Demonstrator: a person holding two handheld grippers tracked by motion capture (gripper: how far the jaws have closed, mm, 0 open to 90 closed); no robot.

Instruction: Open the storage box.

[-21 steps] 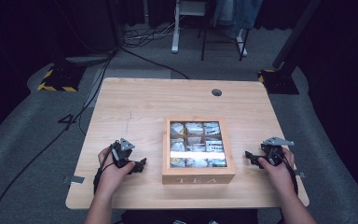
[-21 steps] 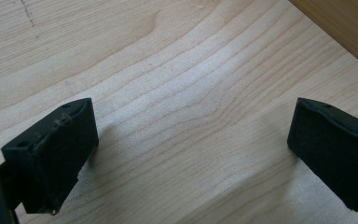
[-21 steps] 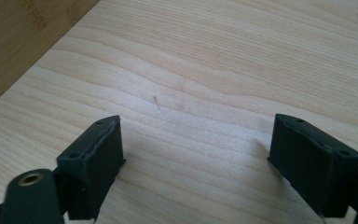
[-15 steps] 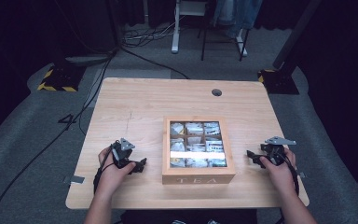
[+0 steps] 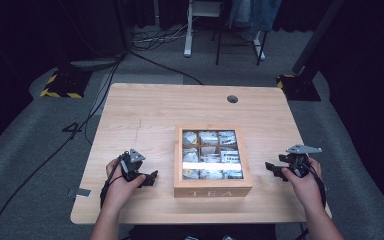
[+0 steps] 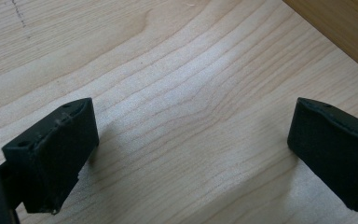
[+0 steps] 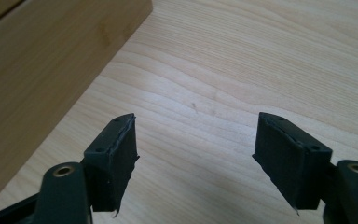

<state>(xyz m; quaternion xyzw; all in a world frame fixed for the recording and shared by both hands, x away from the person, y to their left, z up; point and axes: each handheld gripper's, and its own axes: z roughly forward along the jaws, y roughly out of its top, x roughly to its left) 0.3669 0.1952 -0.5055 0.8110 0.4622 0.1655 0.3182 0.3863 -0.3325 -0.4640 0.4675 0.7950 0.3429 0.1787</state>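
Flanking one tea box [image 5: 213,186] of seemingly nine compartments, left claw [image 5: 150,178] and right claw [image 5: 271,169] gape, released.

A recording studio or lab set-up rather than a home: black curtains [image 5: 25,30] close off the dark room beyond both grippers, grey carpet [image 5: 35,165] covers the floor, loose cables [image 5: 155,42] trail across it, and hazard-striped stand bases [image 5: 60,85] sit past the far corners of the lone wooden counter [image 5: 145,115].
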